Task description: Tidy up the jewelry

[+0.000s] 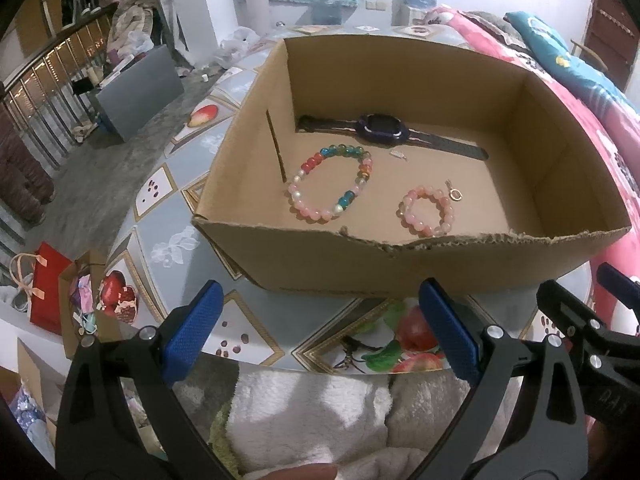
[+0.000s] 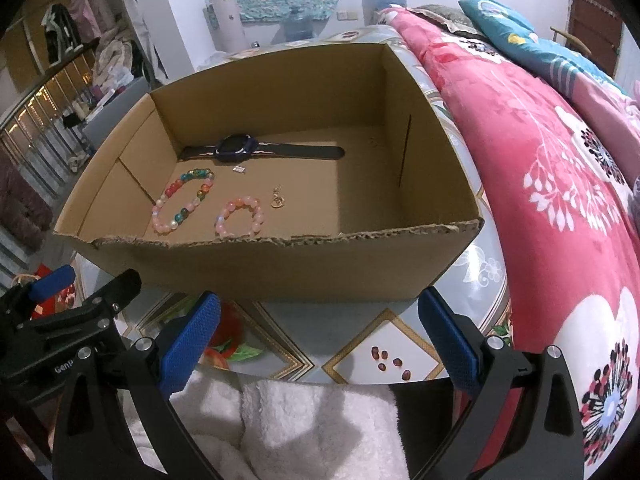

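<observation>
An open cardboard box [image 1: 360,264] [image 2: 280,268] stands on a fruit-patterned table. On its floor lie a multicoloured bead bracelet [image 1: 330,182] [image 2: 182,200], a smaller pink bead bracelet [image 1: 426,211] [image 2: 240,216], a dark wristwatch [image 1: 386,130] [image 2: 240,149], a gold pendant [image 1: 454,192] [image 2: 277,199] and a tiny silver piece [image 1: 399,155] [image 2: 239,169]. My left gripper [image 1: 320,332] and right gripper [image 2: 318,336] both hang open before the box's near wall, holding nothing. The right gripper's tip [image 1: 576,312] shows in the left wrist view; the left gripper's tip [image 2: 80,300] shows in the right one.
A pink floral quilt [image 2: 560,184] and a teal pillow [image 2: 516,36] lie right of the box. A white fluffy cloth [image 1: 304,420] sits under the grippers. At left are a railing [image 1: 44,92], a grey box [image 1: 140,88] and a red bag [image 1: 48,288].
</observation>
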The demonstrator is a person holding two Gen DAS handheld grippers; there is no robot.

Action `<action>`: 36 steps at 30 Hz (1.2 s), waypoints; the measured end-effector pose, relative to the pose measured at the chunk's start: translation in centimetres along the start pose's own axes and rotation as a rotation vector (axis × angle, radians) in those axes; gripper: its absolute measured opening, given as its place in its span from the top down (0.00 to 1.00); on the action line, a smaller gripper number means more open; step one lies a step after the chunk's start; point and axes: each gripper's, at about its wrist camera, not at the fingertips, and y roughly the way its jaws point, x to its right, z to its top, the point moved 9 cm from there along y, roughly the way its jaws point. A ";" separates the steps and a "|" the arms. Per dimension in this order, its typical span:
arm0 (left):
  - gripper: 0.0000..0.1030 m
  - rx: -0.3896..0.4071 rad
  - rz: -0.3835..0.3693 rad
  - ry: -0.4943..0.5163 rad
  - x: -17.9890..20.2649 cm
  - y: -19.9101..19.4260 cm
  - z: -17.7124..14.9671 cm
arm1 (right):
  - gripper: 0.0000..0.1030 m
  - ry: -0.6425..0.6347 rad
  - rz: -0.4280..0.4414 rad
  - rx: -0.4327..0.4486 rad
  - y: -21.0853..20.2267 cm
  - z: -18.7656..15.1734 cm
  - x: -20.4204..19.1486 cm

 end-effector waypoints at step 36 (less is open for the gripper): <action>0.08 -0.017 -0.003 0.018 0.5 0.6 -0.2 | 0.06 0.007 -0.011 -0.032 1.1 0.0 0.4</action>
